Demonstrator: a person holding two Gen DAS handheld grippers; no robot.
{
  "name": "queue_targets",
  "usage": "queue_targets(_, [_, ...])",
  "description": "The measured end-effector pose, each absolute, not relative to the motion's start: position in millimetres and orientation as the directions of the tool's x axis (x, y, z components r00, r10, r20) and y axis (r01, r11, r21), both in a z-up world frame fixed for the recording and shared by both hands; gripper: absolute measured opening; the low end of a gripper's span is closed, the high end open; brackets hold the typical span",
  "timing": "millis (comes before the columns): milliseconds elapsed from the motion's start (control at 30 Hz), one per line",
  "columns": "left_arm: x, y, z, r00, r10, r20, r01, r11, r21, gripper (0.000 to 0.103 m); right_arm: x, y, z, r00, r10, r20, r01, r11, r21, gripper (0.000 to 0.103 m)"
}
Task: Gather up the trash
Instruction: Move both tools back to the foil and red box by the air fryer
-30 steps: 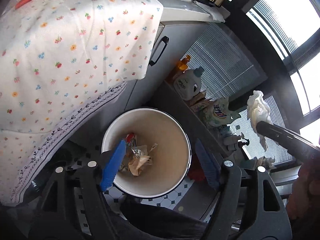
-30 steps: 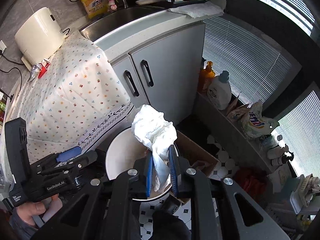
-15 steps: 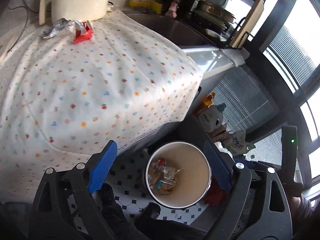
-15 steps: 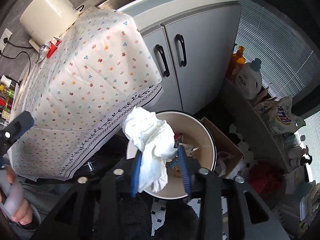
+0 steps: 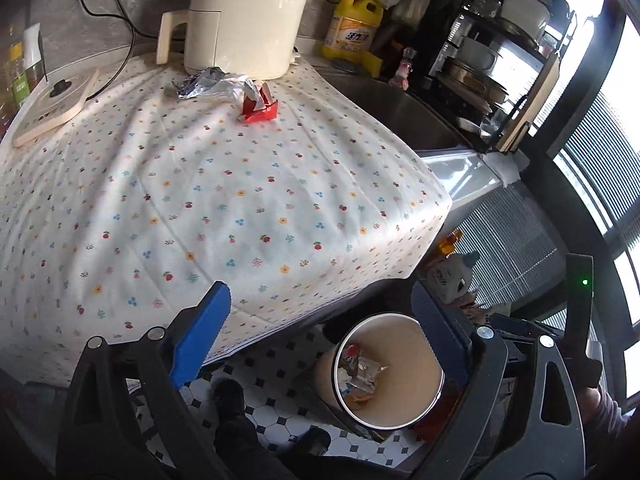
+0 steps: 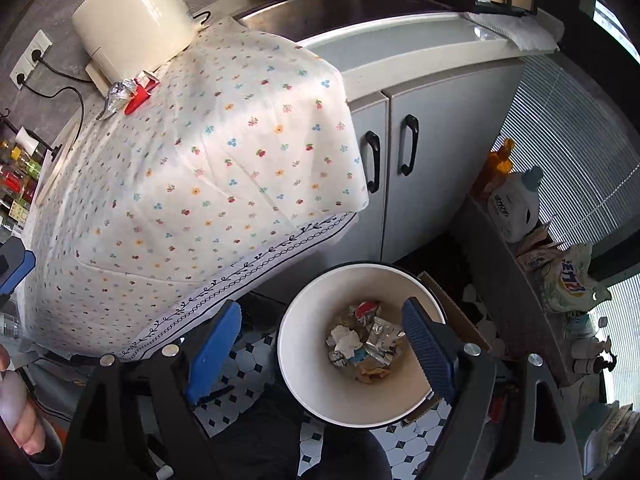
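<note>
A white round bin (image 6: 304, 360) stands on the tiled floor below the table, with several wrappers and a white crumpled tissue (image 6: 346, 340) inside; it also shows in the left wrist view (image 5: 416, 384). My right gripper (image 6: 320, 344) is open and empty just above the bin. My left gripper (image 5: 320, 340) is open and empty, over the edge of the flowered tablecloth (image 5: 224, 200). A silver foil wrapper (image 5: 212, 84) and a red wrapper (image 5: 260, 110) lie on the cloth at its far side, also seen in the right wrist view (image 6: 134, 94).
A cream appliance (image 5: 244, 16) stands behind the wrappers. A wooden board (image 5: 52, 108) lies at far left. Sink (image 6: 344, 12) and grey cabinet doors (image 6: 420, 152) are on the right. Detergent bottles (image 6: 516, 204) sit on a low shelf. A cardboard box (image 6: 452, 312) is beside the bin.
My right gripper opened and the white tissue dropped into the bin. My left gripper rose and swung from the bin toward the tabletop, bringing the wrappers into view.
</note>
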State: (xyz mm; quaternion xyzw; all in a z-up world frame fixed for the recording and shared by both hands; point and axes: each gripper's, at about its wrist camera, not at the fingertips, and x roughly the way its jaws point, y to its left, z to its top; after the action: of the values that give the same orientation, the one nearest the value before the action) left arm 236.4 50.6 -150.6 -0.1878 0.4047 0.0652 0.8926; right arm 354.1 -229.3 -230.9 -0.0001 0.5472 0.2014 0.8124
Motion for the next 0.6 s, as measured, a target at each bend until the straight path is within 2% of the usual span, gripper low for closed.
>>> queue_targets(600, [241.8, 143.8, -125.9, 0.719, 0.025, -0.695, -0.318, 0.901, -0.297, 0.091, 378.4, -128.7, -168.0, 0.447, 0.383, -0.808, -0.409, 0.891, 0.196, 0.088])
